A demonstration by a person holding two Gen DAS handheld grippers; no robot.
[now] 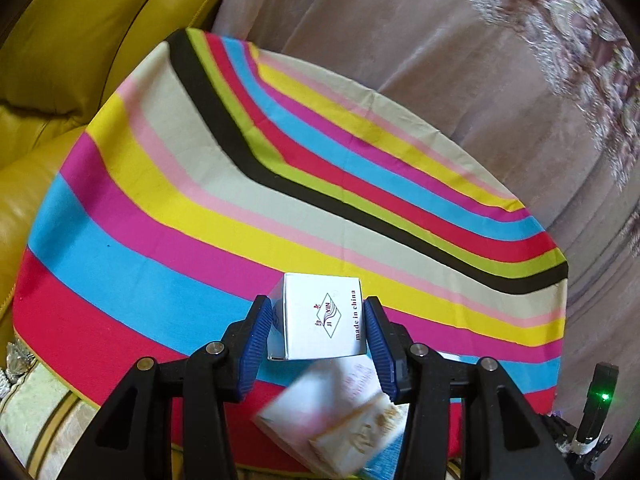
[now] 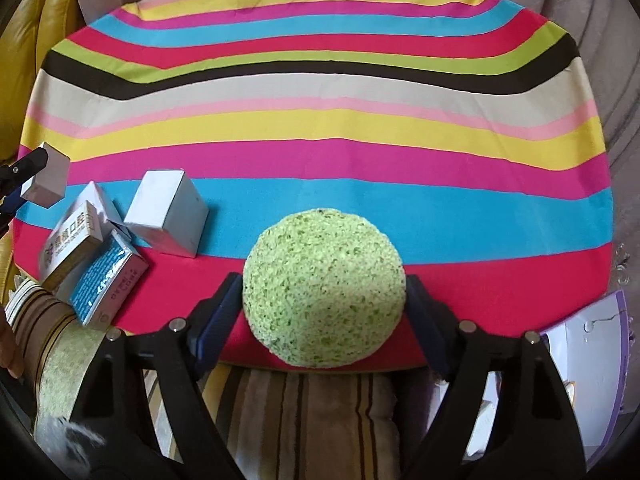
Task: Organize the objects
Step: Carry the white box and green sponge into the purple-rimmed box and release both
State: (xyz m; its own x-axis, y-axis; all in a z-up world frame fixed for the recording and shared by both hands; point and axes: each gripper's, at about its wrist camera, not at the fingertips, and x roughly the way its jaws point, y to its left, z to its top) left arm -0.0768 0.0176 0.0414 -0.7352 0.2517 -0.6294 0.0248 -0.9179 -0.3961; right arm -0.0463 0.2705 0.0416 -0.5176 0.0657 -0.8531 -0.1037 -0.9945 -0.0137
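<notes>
The left tongs [image 1: 316, 322] are closed on a small white box [image 1: 322, 316], held above the striped bench [image 1: 160, 200]. The right tongs [image 2: 324, 304] stand wide around a green sponge ball [image 2: 324, 288] at the near edge; whether the pads press it I cannot tell.

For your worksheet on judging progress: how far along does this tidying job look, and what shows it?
Done: several small cardboard boxes sit clustered at the near-left corner of the striped tablecloth. In hand: the left gripper holds a small white printed box above them; the round green sponge sits between the right gripper pads. Left: setting both down.
</notes>
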